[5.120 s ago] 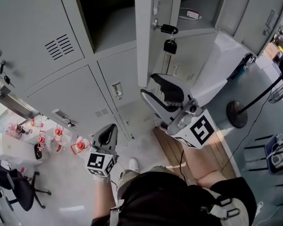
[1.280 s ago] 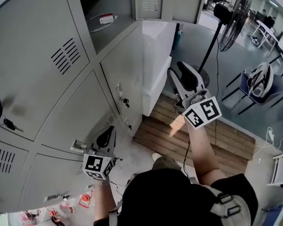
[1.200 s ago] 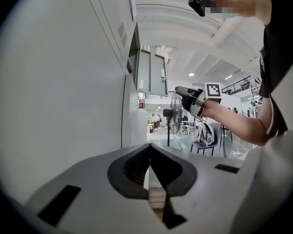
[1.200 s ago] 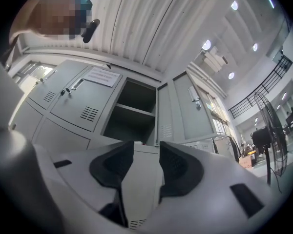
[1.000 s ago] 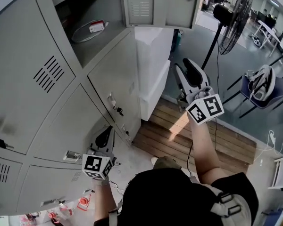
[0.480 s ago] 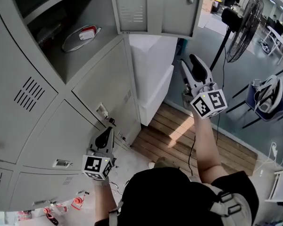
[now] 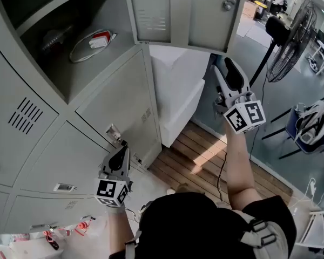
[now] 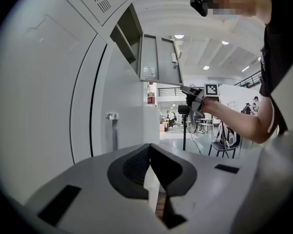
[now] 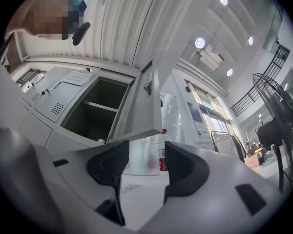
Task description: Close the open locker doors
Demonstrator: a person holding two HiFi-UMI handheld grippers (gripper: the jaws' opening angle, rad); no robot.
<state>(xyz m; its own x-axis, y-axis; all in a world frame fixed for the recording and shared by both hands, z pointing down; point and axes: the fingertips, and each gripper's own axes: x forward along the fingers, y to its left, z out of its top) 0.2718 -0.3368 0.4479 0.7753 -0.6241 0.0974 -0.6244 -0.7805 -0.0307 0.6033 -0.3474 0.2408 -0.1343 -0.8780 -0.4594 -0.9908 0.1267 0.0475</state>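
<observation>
The fingers of the right gripper were opening with nothing between them, raised on an outstretched arm just under the lower edge of the open locker door. The left gripper was held low, fingers closed and empty, near the closed lower lockers. A white block and a pedestal fan were seen nearby.

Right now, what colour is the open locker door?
Light grey; the door shows best in the head view.
</observation>
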